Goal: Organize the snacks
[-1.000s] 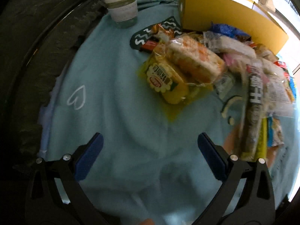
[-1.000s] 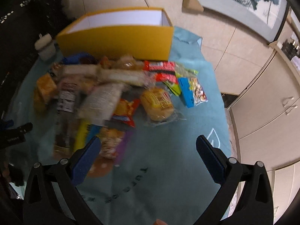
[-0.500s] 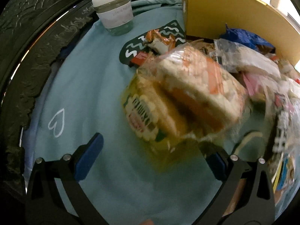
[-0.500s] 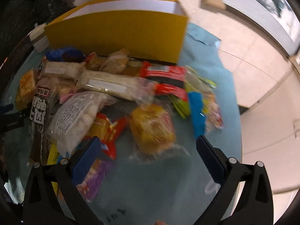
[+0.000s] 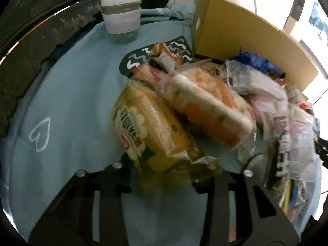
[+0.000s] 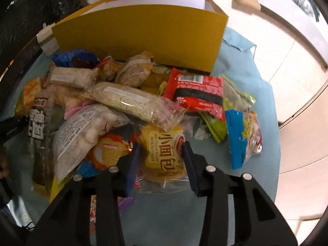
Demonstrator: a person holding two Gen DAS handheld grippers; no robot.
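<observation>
- the right gripper [image 6: 162, 153] has just been closing, and its blue pads [image 6: 134, 162] now press on both sides of a yellow bread packet [image 6: 162, 155] lying at the near edge of the snack heap.
- the left gripper [image 5: 180, 168] has also just been closing; its jaws stand close together around the near end of another yellow bread packet [image 5: 143, 131], whose clear wrapper bunches up between them. the pads themselves are hidden under the wrapper, yet the grip looks closed on it.
- an orange and white packet [image 5: 209, 106] leans on top of that left-hand bread packet.
- the snack heap sits on a light blue cloth [image 5: 78, 94], just in front of an open yellow cardboard box [image 6: 139, 39].
- in the right wrist view a long clear bag of pale grains [image 6: 131, 100] lies across the middle of the heap, a red packet [image 6: 196, 90] beside it and a blue-edged packet [image 6: 242, 137] apart to the right.
- a clear cup with a white lid [image 5: 122, 14] stands upright on the cloth, to the left of the box in the left wrist view.
</observation>
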